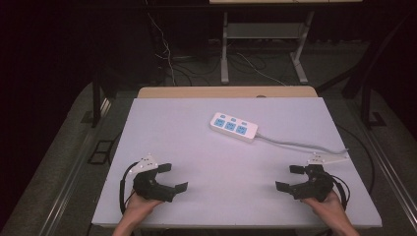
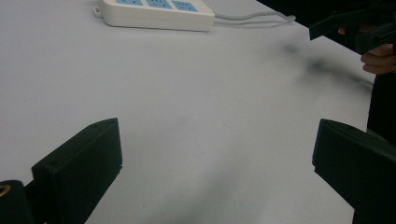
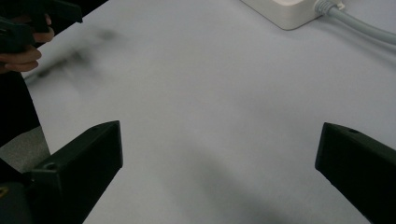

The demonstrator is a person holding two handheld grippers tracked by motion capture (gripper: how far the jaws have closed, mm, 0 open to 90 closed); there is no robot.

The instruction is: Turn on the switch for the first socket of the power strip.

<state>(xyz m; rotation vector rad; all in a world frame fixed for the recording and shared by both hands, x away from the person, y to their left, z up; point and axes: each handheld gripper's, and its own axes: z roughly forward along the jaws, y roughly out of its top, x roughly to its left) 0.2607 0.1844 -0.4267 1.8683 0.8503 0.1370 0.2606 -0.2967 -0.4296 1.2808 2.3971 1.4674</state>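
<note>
Left tongs (image 1: 173, 177) and right tongs (image 1: 289, 177) spread wide, holding nothing, low at near corners of white surface (image 1: 196, 147). Well ahead, between them and nearer the right: power strip (image 1: 234, 127), white with blue sockets, lying flat, grey cable (image 1: 300, 144) trailing rightward.

White table (image 1: 196, 147) w/ power strip (image 1: 234, 127) on it.

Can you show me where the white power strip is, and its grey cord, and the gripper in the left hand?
power strip (image 1: 234, 127), high view, on its middle blue socket.
grey cord (image 1: 295, 144), high view, midway along its run on the table.
left gripper (image 1: 173, 177), high view, midway between its two black fingertips.
</note>
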